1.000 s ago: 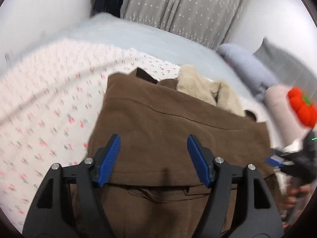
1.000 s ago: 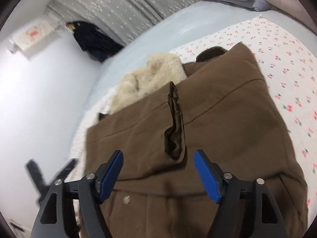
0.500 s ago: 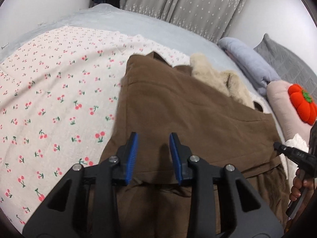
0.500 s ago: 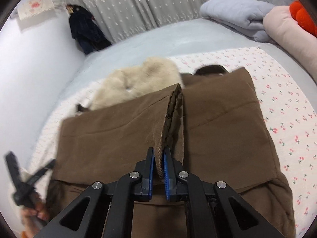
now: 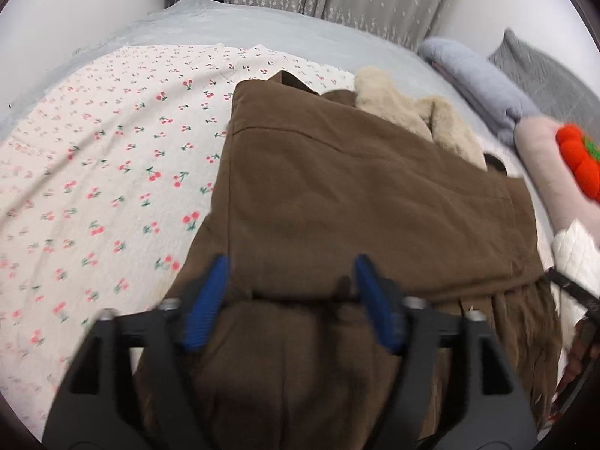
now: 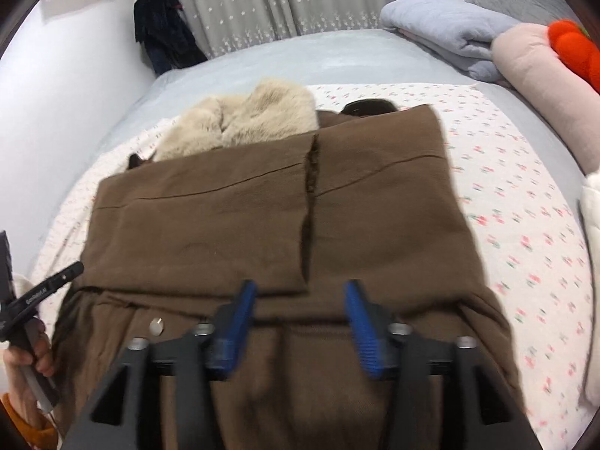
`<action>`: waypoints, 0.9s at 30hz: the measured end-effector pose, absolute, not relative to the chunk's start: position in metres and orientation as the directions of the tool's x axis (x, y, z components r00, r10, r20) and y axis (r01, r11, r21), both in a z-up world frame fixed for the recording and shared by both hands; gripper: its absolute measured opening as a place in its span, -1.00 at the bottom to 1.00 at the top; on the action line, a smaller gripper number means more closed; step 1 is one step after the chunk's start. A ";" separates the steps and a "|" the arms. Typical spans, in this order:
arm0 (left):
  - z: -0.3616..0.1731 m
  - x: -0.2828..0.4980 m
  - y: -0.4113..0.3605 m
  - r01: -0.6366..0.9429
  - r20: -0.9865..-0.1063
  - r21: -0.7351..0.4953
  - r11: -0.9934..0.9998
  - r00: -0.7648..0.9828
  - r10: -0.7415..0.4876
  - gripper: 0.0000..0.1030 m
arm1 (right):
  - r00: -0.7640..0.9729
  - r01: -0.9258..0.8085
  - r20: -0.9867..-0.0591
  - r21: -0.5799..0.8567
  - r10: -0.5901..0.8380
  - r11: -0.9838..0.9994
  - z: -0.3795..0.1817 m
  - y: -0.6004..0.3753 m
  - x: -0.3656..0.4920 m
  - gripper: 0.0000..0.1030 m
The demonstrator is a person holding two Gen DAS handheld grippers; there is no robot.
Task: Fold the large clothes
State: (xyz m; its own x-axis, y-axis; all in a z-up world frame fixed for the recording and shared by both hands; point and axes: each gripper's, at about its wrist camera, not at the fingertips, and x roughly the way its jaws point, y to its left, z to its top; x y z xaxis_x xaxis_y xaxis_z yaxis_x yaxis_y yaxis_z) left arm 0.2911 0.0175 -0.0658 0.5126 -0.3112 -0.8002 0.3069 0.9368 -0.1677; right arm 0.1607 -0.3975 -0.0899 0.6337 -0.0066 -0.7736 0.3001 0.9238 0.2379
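Note:
A big brown coat (image 5: 356, 202) with a cream fur collar (image 5: 412, 116) lies on a cherry-print sheet (image 5: 93, 172), its two sleeves folded across the body. In the left wrist view my left gripper (image 5: 290, 292) hovers over the near edge of a folded sleeve, jaws opening, blue pads clear of the cloth. In the right wrist view the coat (image 6: 232, 225) shows a dark seam gap between the sleeves below the fur collar (image 6: 247, 120). My right gripper (image 6: 300, 307) is above the sleeve edges, jaws opening with nothing pinched.
The cherry-print sheet (image 6: 525, 225) covers a pale blue bed (image 5: 262, 26). A folded grey blanket (image 6: 442, 33), a pink pillow (image 6: 536, 63) and an orange plush (image 6: 573, 48) lie at the right. A dark garment (image 6: 161, 33) hangs by the curtain. A hand (image 6: 30, 352) holds the other gripper at the left.
Both grippers closed and have since spread apart again. The right one let go of the sleeve edge it had pinched, and that edge now lies flat on the coat.

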 end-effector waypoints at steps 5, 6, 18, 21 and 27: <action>-0.052 0.243 0.019 0.336 -0.814 -0.013 0.942 0.543 -0.205 0.66 | 0.630 0.283 -0.776 0.208 -0.018 0.936 -0.076 -0.411 0.102 0.53; -0.050 0.233 0.022 0.338 -0.817 0.000 0.941 0.542 -0.195 0.69 | 0.625 0.286 -0.780 0.197 -0.027 0.938 -0.075 -0.413 0.094 0.55; -0.072 0.142 0.104 0.370 -0.877 0.066 0.927 0.465 -0.123 0.78 | 0.573 0.344 -0.819 0.221 -0.018 0.912 -0.108 -0.459 -0.030 0.62; -0.082 0.132 0.124 0.363 -0.899 0.020 0.931 0.414 -0.142 0.78 | 0.547 0.363 -0.837 0.263 0.024 0.894 -0.116 -0.467 -0.048 0.62; -0.101 0.118 0.159 0.368 -0.935 -0.169 0.914 0.232 -0.267 0.78 | 0.503 0.362 -0.832 0.447 0.232 0.818 -0.133 -0.477 -0.073 0.62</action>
State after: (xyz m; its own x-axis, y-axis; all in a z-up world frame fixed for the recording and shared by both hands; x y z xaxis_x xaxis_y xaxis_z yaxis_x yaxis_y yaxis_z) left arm 0.1183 0.1589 -0.1008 0.2322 -0.2667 -0.9354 0.3676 0.9144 -0.1694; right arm -0.0731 -0.4772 -0.1334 0.5033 0.2319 -0.8324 0.3623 0.8179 0.4469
